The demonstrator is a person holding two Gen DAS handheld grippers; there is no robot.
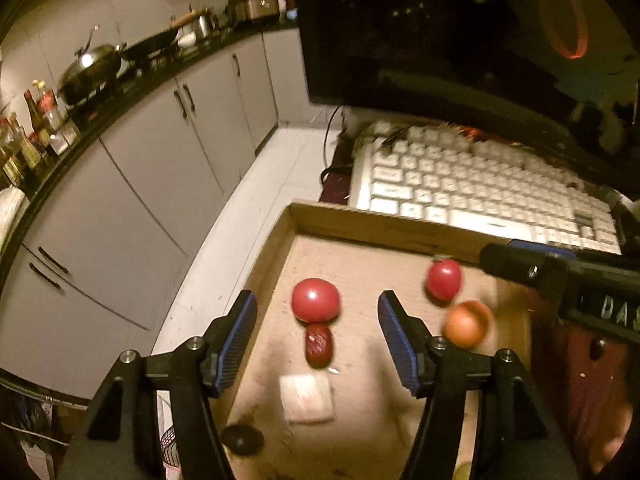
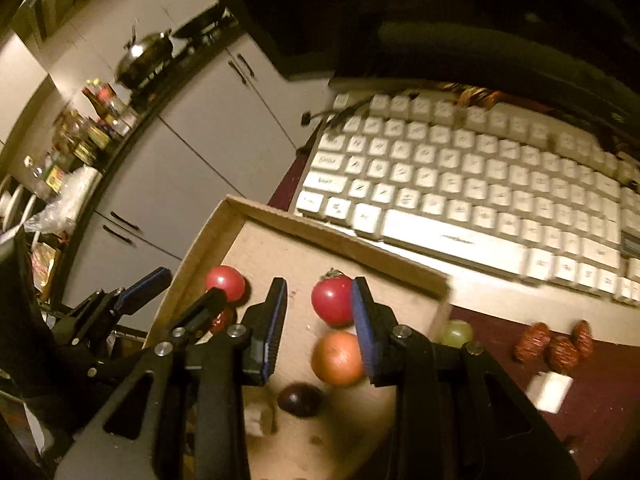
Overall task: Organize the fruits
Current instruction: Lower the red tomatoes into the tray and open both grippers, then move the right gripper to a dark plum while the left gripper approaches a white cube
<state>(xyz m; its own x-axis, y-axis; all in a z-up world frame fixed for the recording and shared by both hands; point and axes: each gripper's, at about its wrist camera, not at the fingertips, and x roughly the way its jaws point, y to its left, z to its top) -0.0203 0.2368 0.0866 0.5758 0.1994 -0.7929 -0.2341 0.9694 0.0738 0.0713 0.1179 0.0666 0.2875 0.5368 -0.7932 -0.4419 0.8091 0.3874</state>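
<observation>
both grippers (image 1: 318,322) (image 2: 320,318) open and empty above fruit in cardboard tray (image 1: 360,224)

Both grippers (image 1: 318,338) (image 2: 320,320) are black plastic — ribbed blue pads (image 1: 236,340), silver screws (image 1: 129,357), triangular cut-outs in their arms.

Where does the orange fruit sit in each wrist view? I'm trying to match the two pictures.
Left wrist view: orange fruit at lower right, just beyond the right finger, below a red tomato.
Right wrist view: orange fruit at lower centre, below the same tomato.
Shared landmark: the white keyboard behind the cardboard tray.
</observation>
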